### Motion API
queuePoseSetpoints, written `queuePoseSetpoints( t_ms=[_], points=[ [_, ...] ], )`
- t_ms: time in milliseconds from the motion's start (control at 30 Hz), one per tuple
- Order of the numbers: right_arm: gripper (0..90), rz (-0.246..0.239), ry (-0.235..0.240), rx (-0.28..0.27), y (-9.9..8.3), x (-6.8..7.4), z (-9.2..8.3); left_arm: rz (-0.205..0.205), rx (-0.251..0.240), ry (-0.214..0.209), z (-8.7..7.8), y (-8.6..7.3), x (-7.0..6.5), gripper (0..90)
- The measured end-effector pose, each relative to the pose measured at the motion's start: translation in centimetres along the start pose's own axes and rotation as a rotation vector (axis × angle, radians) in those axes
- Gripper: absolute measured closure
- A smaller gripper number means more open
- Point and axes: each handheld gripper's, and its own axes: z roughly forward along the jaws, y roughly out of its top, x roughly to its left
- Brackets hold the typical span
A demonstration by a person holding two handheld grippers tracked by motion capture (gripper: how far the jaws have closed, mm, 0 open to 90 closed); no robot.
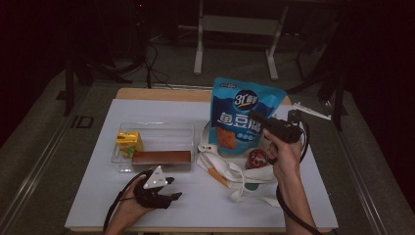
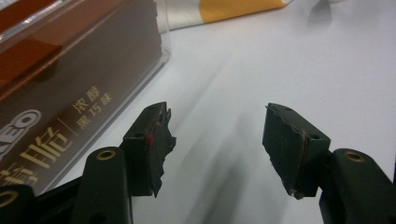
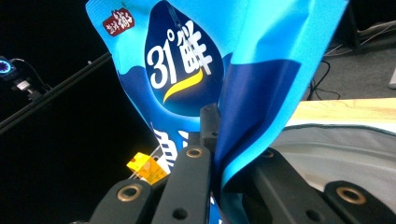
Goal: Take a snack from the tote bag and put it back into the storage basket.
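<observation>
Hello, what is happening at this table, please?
A person works with two hand-held grippers. The right hand-held gripper is shut on a blue snack bag, holding it upright over a white tote bag. The left hand-held gripper rests open on the table, near a clear tray with a brown box and a yellow carton.

We cannot see the foot of the blue pouch (image 1: 243, 117) behind the cloth bag (image 1: 235, 169); the red tin (image 1: 257, 158) is half covered by the right hand (image 1: 284, 156), and the brown box (image 2: 56, 93) is cut off at the frame edge
</observation>
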Motion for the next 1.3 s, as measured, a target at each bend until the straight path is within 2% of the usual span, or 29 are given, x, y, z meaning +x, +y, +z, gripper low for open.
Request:
queuePoseSetpoints(
  t_ms=[367,700,800,1300],
  points=[
    [90.0,-0.004,0.043,-0.010,0.4,1.1,-0.3,0.003,0.003,-0.002,0.1,0.0,-0.1,40.4],
    [90.0,-0.014,0.075,-0.007,0.6,2.0,0.0,0.004,0.003,-0.003,0.1,0.0,-0.1,40.4],
    [90.0,-0.009,0.097,-0.005,0.6,2.3,0.3,0.005,0.001,-0.003,0.1,0.0,-0.1,40.4],
    [90.0,-0.005,0.134,0.023,0.0,4.0,2.8,0.003,-0.004,-0.004,0.1,0.0,-0.1,40.3]
  ],
)
